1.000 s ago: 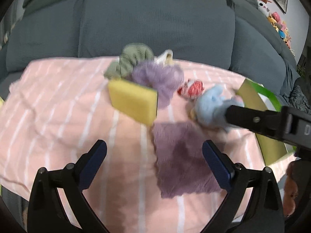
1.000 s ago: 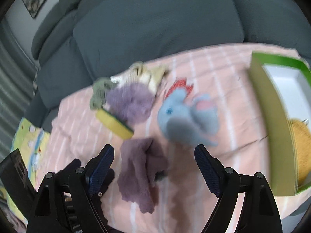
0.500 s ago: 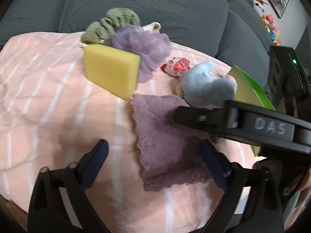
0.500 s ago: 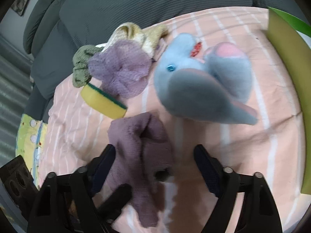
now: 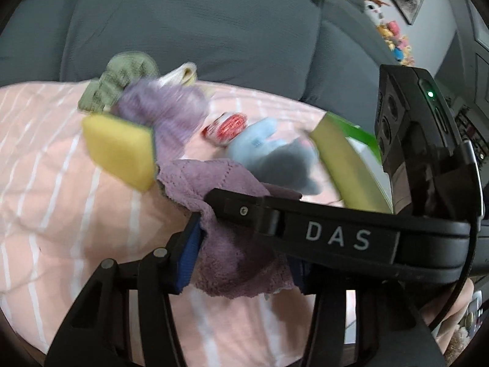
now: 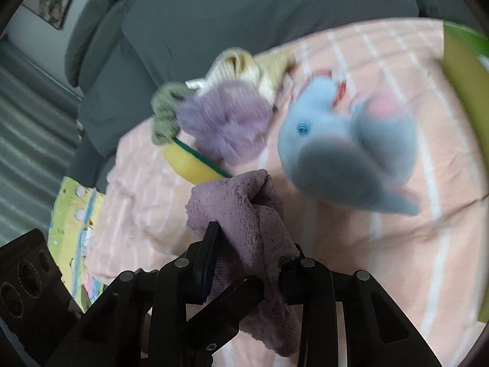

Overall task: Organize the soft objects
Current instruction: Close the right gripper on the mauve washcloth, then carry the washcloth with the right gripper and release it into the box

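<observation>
A purple terry cloth [image 5: 238, 253] lies bunched on the pink striped blanket [image 5: 61, 202]. My left gripper [image 5: 244, 263] has the cloth's near edge between its blue pads, jaws closing and pressing it. The right gripper's black finger [image 5: 305, 229] crosses in front and hides the left gripper's right pad. In the right wrist view my right gripper [image 6: 249, 260] is closing on a raised fold of the same cloth [image 6: 253, 214], which fills the gap between its fingers. Just behind lie a yellow sponge [image 5: 122, 153], a lilac mesh pouf [image 5: 165, 113] and a blue plush elephant [image 6: 345, 153].
A green knitted piece [image 5: 119, 82], a cream fabric item [image 6: 244, 67] and a small red-and-white thing [image 5: 227, 125] lie at the back by the grey sofa cushions [image 5: 198, 24]. A green box [image 5: 345, 165] stands at the right. A hand [image 5: 452, 315] shows at the lower right.
Both grippers came down and in over the flat purple cloth. Their wide jaws narrowed onto it and the cloth is now gathered into a raised bunch.
</observation>
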### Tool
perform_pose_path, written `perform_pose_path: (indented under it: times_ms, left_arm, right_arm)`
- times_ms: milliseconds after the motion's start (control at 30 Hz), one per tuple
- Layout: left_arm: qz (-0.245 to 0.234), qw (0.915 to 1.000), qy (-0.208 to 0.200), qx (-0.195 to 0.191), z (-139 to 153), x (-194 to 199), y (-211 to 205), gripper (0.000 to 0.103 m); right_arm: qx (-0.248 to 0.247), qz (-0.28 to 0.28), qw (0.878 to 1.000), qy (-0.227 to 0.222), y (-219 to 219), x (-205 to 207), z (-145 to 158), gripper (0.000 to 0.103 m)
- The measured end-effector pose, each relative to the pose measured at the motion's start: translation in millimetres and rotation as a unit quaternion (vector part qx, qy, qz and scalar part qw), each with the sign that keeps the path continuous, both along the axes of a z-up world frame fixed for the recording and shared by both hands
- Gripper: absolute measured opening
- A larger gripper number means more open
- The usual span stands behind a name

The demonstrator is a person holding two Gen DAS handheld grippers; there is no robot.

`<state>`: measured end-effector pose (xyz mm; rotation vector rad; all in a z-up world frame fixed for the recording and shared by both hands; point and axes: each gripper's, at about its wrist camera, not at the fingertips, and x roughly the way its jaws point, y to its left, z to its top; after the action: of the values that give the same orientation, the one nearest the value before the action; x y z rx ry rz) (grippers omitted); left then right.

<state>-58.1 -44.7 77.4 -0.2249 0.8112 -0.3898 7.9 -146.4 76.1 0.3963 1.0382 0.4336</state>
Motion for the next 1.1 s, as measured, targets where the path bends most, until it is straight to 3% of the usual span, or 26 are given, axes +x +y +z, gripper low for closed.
perform_pose_path:
  times_ms: [233, 533, 767, 1100]
  left_arm:
    - [-0.036, 0.9979, -0.054, -0.001, 38.6, -11.2, -26.4, 0.049]
    - [-0.106, 0.9868, -0.123, 0.008, 78.6, -22.2, -85.4, 0.048]
    - [-0.172, 0.9729, -0.154, 0.022, 91.8, -23.6, -139.5, 0.046]
    - [-0.254, 0.9546, -0.155, 0.014, 89.4, -14.7, -198.1, 0.046]
  right_arm:
    - [0.001, -0.023, 0.996, -0.082, -29.1, -19.5, 48.2, 0.036]
    - [0.009, -0.113, 0.981, -0.156, -96.7, -52.3, 93.3, 0.036]
    - [0.013, -0.192, 0.966, -0.174, -147.2, -73.9, 100.4, 0.036]
    - [0.013, -0.279, 0.944, -0.173, -199.7, -96.7, 96.1, 0.036]
